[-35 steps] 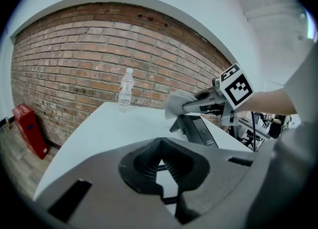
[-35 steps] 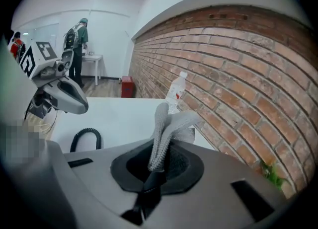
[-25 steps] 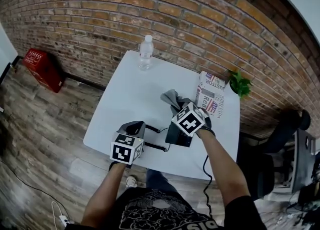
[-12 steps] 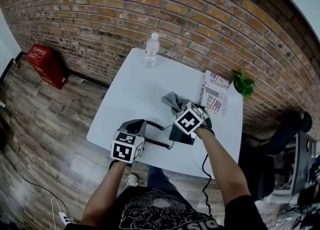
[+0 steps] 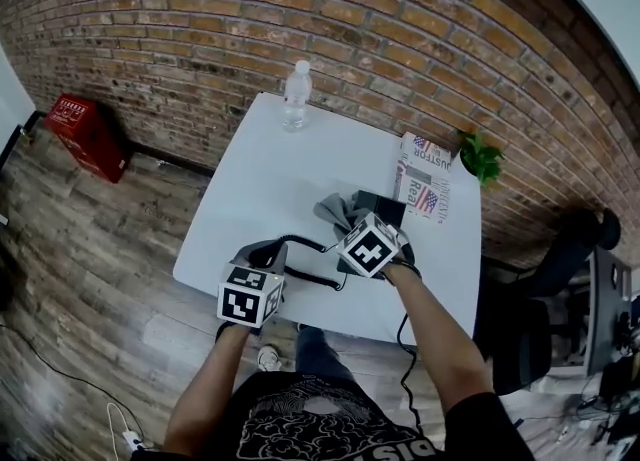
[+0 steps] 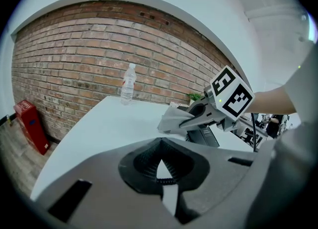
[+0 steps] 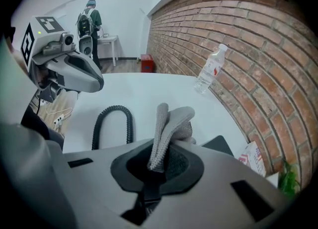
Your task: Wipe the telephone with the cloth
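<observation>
Grey cloth (image 7: 168,121) is soft & floppy, pinched in the right claw (image 7: 160,159) just by the black telephone (image 5: 385,209) on the counter (image 5: 265,174). The phone is hard, so I'd rub w/ the loose end. Left claw (image 6: 161,167) is almost shut, nothing in it. Only the right gripper view shows the pinch; the head view shows the phone's spot.

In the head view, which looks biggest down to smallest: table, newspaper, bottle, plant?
1. Table
2. Newspaper
3. Bottle and plant look about alike, so I won't rank them.
</observation>
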